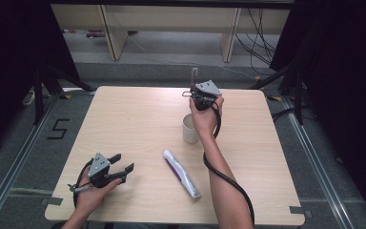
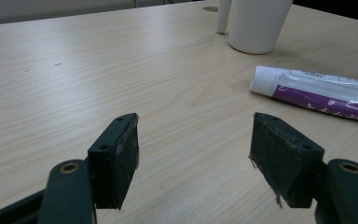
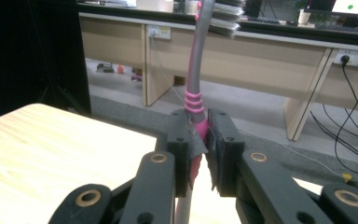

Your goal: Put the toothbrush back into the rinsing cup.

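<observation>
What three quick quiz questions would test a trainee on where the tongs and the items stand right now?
1. True or false: the right tongs are shut on the toothbrush.
2. Which item lies flat on the table between the two hands? A) a spoon B) the toothpaste tube C) a comb
3. Fill in: the left tongs are ____ and hold nothing.

Key
1. True: the pads press on the pink and grey handle, bristle end up.
2. B: the white and purple tube lies on its side, nearer the person than the white cup.
3. Open: the jaws stand wide apart over bare wood.
</observation>
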The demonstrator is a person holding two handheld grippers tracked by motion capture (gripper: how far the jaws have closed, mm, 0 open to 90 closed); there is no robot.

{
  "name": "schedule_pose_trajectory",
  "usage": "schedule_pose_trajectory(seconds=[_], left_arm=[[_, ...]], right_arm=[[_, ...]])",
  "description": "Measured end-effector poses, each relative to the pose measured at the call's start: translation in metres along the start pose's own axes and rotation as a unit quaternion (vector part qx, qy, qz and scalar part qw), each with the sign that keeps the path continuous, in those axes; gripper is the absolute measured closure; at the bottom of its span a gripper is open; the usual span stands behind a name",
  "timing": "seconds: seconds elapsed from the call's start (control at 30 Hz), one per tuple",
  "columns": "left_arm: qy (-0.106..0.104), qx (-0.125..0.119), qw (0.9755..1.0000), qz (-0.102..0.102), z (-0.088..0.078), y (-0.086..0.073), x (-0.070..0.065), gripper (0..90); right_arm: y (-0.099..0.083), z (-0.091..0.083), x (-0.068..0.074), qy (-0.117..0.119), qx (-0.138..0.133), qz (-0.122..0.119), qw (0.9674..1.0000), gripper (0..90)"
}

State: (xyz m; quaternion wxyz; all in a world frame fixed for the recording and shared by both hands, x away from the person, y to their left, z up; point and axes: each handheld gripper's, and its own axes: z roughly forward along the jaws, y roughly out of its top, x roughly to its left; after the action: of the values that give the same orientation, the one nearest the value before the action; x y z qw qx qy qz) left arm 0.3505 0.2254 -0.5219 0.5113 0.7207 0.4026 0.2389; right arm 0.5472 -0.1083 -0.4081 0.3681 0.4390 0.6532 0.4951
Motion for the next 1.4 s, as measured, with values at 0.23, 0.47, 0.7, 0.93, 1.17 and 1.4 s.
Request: schedule_pose_trajectory(seconds=[0.23,0.47,0.7,0.93,1.17,1.4], left_arm=[[-0.003,-0.004,1.0000,0.000,0.001,0.000,0.000,32.0],[-0.003,-0.003,1.0000,0.000,0.001,0.000,0.000,32.0],[-0.003,-0.004,1.0000,0.000,0.001,0.000,0.000,32.0],[-0.003,-0.003,1.0000,0.000,0.001,0.000,0.000,32.0],[-0.003,-0.002,1.0000,0.000,0.001,0.000,0.000,32.1],[-0.003,-0.001,1.0000,0.001,0.001,0.000,0.000,32.1]], right_arm=[[-0.006,0.002,0.000,0.003,0.017,0.002,0.9999,80.4],[-0.011,0.003,-0.001,0.007,0.031,-0.009,0.9995,80.4],[-0.014,0.004,0.001,0.015,0.056,-0.004,0.9983,80.3],[-0.018,0.006,0.000,0.019,0.075,-0.015,0.9969,80.3],[-0.022,0.006,0.000,0.022,0.098,-0.009,0.9949,80.3],[-0.021,0.006,-0.001,0.024,0.113,-0.008,0.9933,80.2]])
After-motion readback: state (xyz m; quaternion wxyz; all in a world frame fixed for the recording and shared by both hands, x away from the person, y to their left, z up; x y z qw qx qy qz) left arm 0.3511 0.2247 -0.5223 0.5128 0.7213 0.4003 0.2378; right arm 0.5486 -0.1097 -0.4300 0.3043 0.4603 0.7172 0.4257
